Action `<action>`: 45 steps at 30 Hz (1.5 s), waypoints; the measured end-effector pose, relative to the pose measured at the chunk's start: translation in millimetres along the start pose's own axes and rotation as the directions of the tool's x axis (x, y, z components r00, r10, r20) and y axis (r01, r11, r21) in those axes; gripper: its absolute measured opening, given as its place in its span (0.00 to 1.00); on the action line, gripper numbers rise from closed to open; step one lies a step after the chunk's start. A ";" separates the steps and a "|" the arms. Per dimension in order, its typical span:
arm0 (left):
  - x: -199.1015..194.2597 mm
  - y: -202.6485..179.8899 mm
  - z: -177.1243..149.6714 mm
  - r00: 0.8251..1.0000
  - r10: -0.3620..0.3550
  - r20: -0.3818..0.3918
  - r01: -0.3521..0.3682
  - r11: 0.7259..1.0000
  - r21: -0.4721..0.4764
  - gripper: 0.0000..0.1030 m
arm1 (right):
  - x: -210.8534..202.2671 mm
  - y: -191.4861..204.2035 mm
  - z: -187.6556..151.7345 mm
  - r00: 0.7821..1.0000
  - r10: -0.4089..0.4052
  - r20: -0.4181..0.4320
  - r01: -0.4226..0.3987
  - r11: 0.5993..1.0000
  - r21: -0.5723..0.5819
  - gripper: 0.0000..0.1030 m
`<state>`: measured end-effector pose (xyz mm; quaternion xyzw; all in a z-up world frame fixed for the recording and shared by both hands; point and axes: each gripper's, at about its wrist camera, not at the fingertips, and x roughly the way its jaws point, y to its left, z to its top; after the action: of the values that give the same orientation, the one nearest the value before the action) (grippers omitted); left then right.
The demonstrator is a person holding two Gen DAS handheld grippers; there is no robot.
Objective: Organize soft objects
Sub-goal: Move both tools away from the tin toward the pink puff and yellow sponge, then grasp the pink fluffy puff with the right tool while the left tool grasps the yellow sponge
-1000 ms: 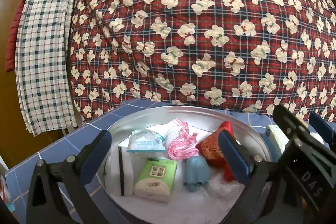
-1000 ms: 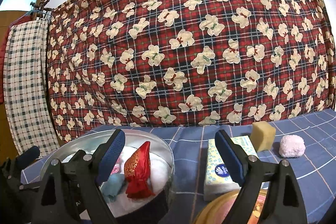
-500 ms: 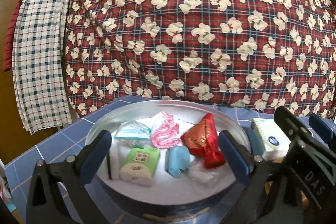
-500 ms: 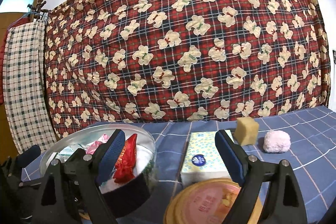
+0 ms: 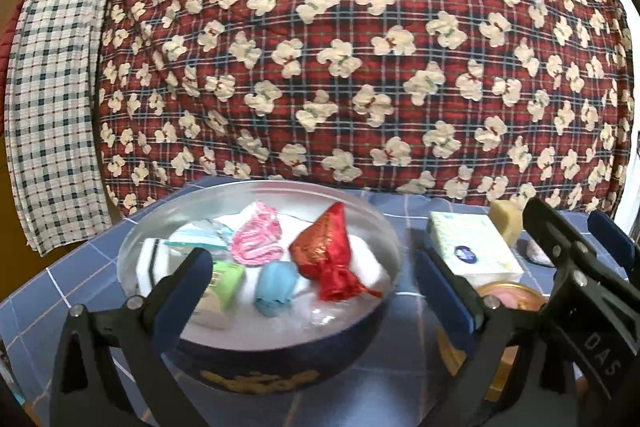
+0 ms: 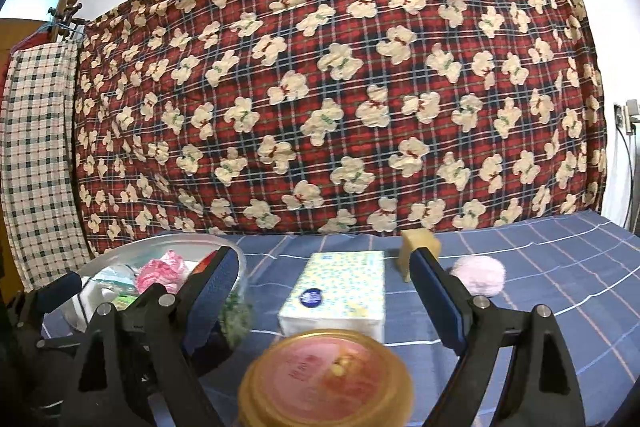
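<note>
A round metal tin (image 5: 372, 227) holds a red pouch (image 5: 326, 251), a pink knit piece (image 5: 258, 241), a blue soft item (image 5: 276, 283), a green packet (image 5: 226, 285) and white cloth. My left gripper (image 5: 312, 291) is open and empty, just in front of the tin. My right gripper (image 6: 324, 291) is open and empty, facing a dotted tissue pack (image 6: 340, 291). A yellow sponge (image 6: 416, 247) and a pink pompom (image 6: 482, 273) lie behind it. The tin (image 6: 236, 255) shows at left in the right wrist view.
A round gold-rimmed lid (image 6: 324, 379) lies close under the right gripper. The table has a blue checked cloth (image 6: 560, 267). A red plaid bear-print blanket (image 6: 340, 87) hangs behind, and a checked towel (image 5: 52, 107) hangs at left.
Both grippers have pulled back and dropped lower, so the tin, tissue pack and lid show more fully. Both stay open.
</note>
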<state>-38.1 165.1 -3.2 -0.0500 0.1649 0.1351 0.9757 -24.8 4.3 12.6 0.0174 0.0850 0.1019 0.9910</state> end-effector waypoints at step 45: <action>-8.6 -146.4 2.1 0.945 -0.302 -0.127 0.317 0.941 0.119 1.00 | 166.4 -180.5 -8.2 0.825 -0.046 -0.563 0.132 0.985 0.113 0.86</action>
<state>-4.2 23.0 9.4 -0.0152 0.2159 -0.0345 0.9757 170.3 -138.1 -32.3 0.0559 0.3788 0.0495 0.9225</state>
